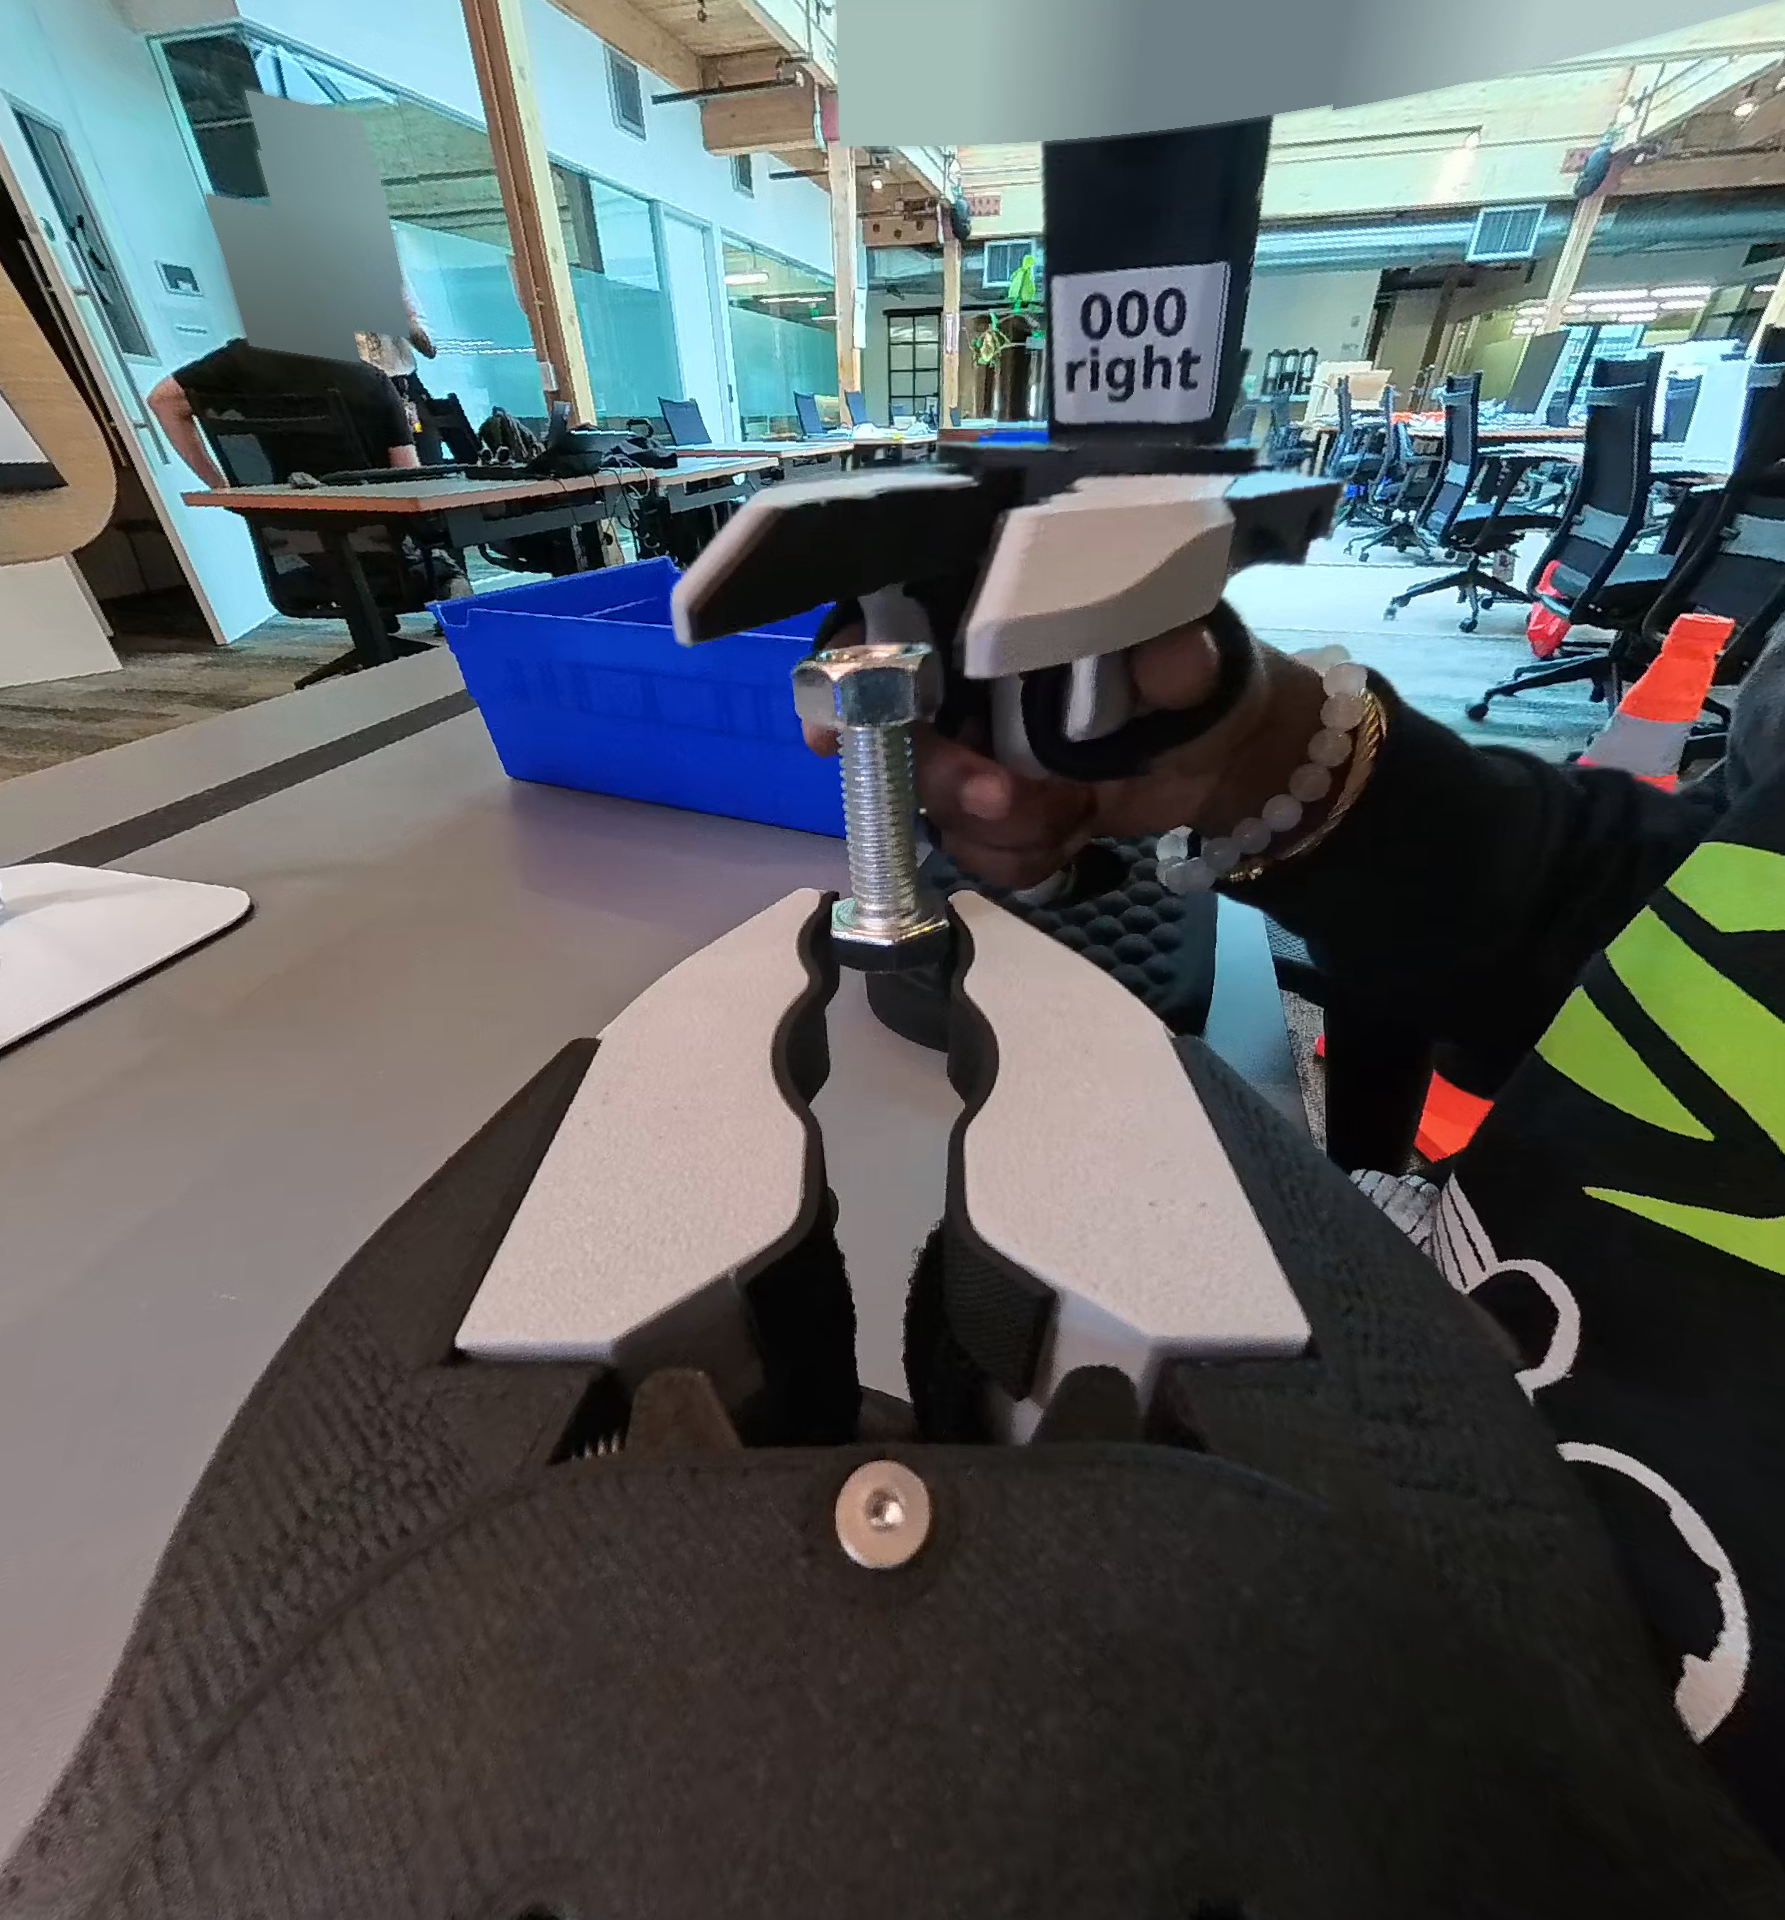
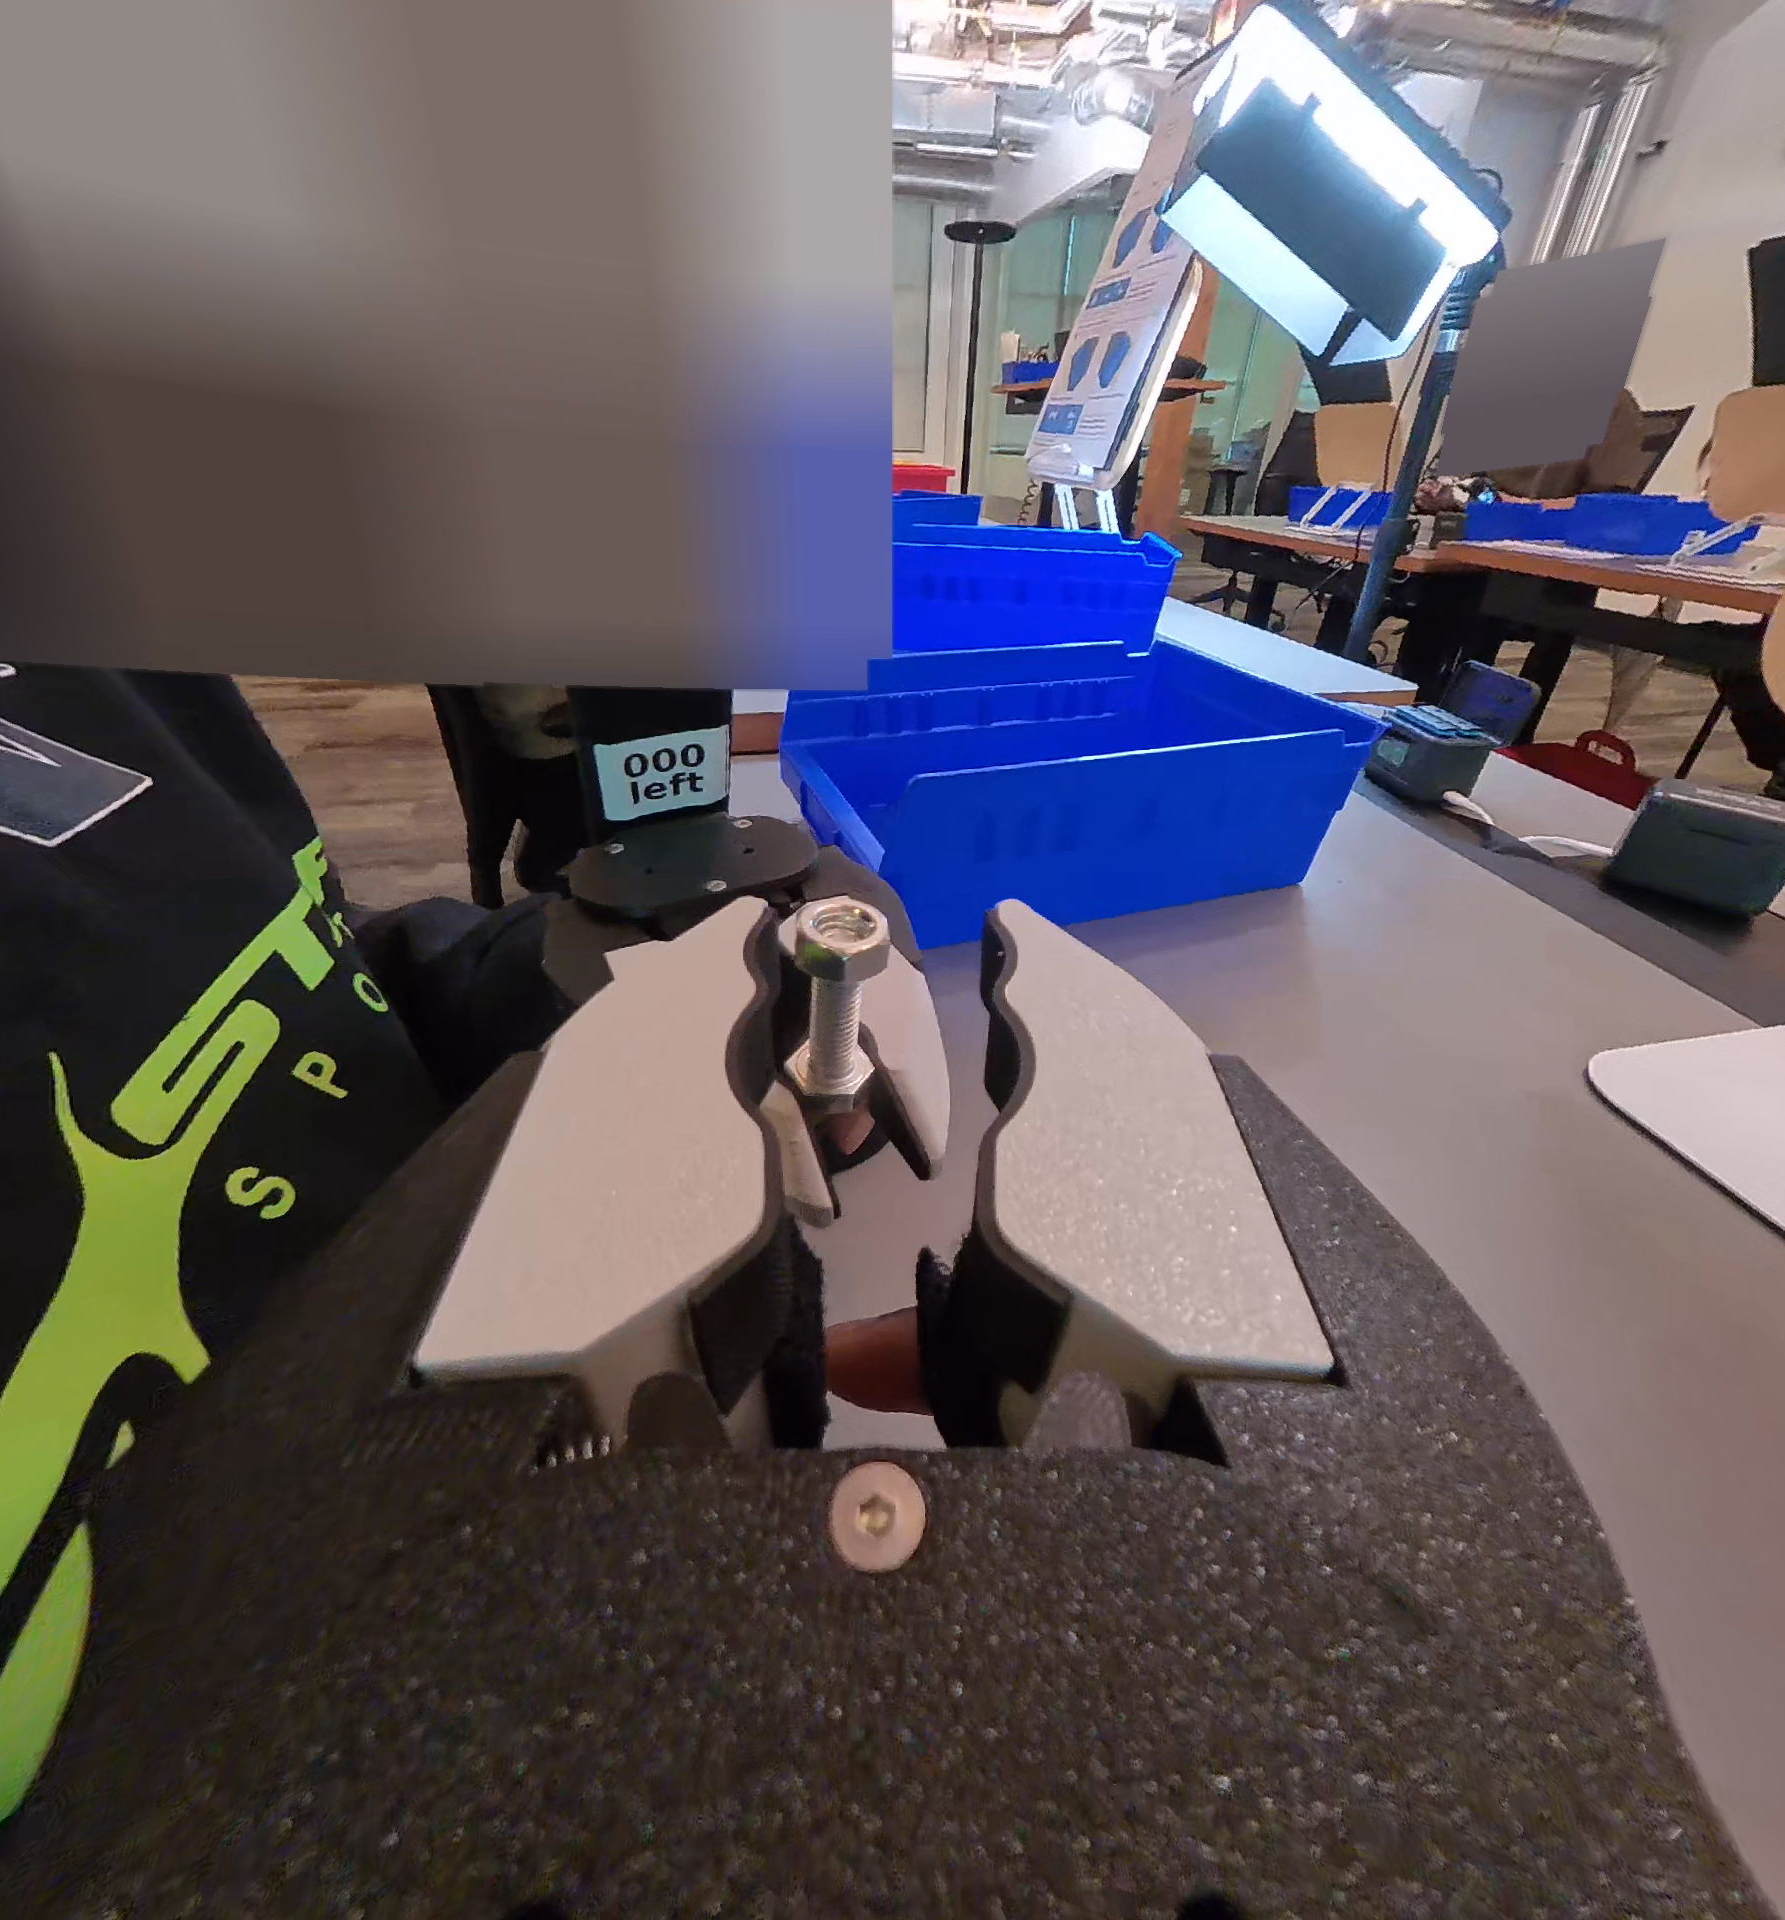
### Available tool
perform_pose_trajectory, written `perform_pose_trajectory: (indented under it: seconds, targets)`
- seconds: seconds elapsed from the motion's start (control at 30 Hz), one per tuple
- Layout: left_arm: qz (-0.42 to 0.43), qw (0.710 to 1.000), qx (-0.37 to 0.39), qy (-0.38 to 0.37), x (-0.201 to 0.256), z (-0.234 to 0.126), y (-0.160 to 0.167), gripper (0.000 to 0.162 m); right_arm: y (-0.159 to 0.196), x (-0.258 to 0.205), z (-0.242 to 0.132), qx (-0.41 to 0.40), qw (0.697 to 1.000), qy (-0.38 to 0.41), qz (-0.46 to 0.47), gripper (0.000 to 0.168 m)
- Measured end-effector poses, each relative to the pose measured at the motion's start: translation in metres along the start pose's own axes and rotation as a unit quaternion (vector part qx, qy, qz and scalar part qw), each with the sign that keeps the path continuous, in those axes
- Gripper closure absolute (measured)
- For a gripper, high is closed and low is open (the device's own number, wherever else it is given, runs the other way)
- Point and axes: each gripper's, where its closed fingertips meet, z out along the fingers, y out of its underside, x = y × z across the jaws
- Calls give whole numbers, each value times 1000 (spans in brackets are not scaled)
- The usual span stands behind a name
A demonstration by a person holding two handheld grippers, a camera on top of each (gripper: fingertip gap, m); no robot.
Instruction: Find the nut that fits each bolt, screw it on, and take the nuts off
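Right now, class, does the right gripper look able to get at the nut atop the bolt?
Probably yes: the right tongs are open, with the nut exposed just ahead of their gap. The left tongs grip only the lower end of the bolt.

a blue bin (image 2: 1075, 821) sits on the grey table (image 2: 1439, 997) near a white pad (image 2: 1740, 1122).

Bolt (image 1: 875, 800) upright on the table (image 1: 244, 1091), nut (image 1: 864, 681) on top, bin (image 1: 618, 696) behind.
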Motion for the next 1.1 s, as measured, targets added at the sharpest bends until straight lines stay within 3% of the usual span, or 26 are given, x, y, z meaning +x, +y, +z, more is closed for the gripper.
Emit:
perform_pose_trajectory:
  seconds: [0.3, 0.9, 1.1]
  targets:
    - [0, 1000, 2, 0, 0, 0, 0, 144, 1, 7, -13, 19, 999, 23, 15, 131]
    - [1, 1000, 1, -1, 0, -1, 0, 144, 4, 3, -1, 20, 1000, 9, 16, 130]
    - [2, 1000, 0, 0, 1, -1, 0, 144, 4, 11, -20, -26, 1000, 9, 10, 132]
